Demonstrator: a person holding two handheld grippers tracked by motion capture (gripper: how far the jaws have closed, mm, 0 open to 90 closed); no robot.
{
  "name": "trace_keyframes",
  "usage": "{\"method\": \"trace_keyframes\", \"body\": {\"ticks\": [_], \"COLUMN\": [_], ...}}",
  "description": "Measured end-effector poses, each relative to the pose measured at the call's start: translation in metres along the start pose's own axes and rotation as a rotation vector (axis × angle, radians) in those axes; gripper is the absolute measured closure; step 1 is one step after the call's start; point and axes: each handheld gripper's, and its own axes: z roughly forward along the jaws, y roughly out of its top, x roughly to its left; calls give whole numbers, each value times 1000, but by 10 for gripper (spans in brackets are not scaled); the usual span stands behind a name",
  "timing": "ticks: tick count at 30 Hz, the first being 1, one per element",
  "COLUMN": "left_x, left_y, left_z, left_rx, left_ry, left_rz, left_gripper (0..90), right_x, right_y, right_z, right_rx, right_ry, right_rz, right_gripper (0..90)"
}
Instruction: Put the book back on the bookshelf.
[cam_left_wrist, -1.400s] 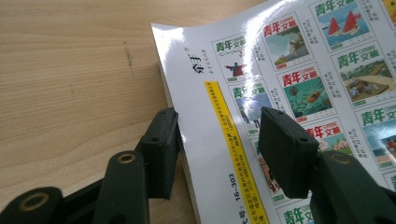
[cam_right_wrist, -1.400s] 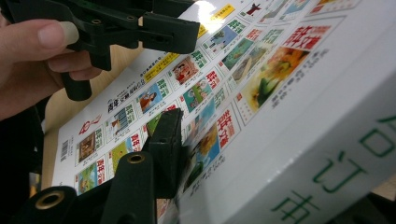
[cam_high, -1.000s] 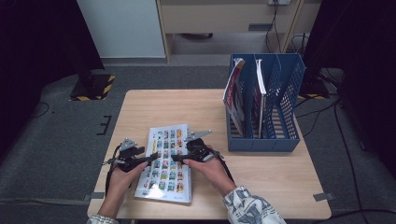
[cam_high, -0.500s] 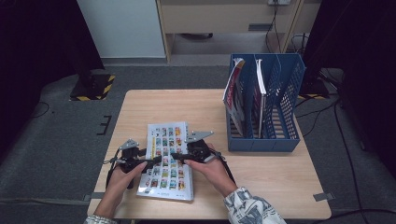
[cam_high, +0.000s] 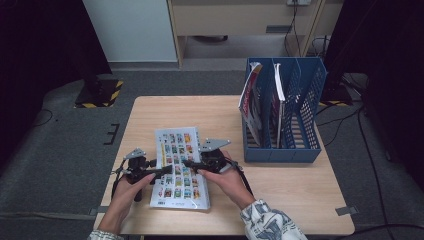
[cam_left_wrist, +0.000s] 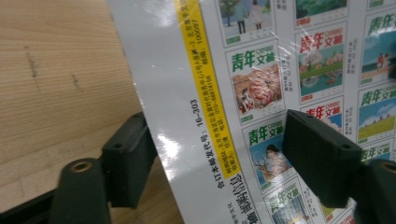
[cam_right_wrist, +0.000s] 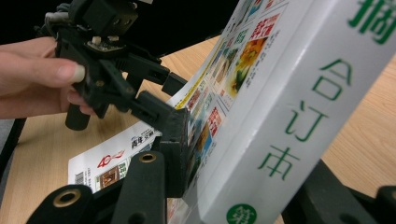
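A thick white book with rows of small colour pictures on its cover lies on the wooden table. My left gripper is at the book's left edge. In the left gripper view its jaws straddle the edge of the book, one under the rim and one over the cover; they have just been closing and do not visibly clamp. My right gripper holds the spine side. In the right gripper view its jaws press on the book, with the left gripper beyond.
A blue mesh file rack stands at the table's right back, with upright magazines in its left slots. Bare tabletop lies behind the book and to the front right. Dark floor with cables surrounds the table.
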Motion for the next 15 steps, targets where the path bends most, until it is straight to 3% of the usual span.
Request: {"method": "trace_keyframes", "body": {"ticks": [5,10,15], "left_x": [-2,-7,-11], "left_y": [6,10,12], "left_z": [-8,-16,-16], "left_rx": [-23,-70,-71], "left_ry": [18,65,95], "left_rz": [-6,20,43], "left_gripper": [413,579,650], "right_x": [1,-1,-3], "right_y": [3,9,8], "right_z": [-4,-8,-9], "right_rx": [-22,-43,-41], "right_ry": [-1,-16,-24], "right_rz": [-22,-36,-29], "right_gripper": [646,655,654]}}
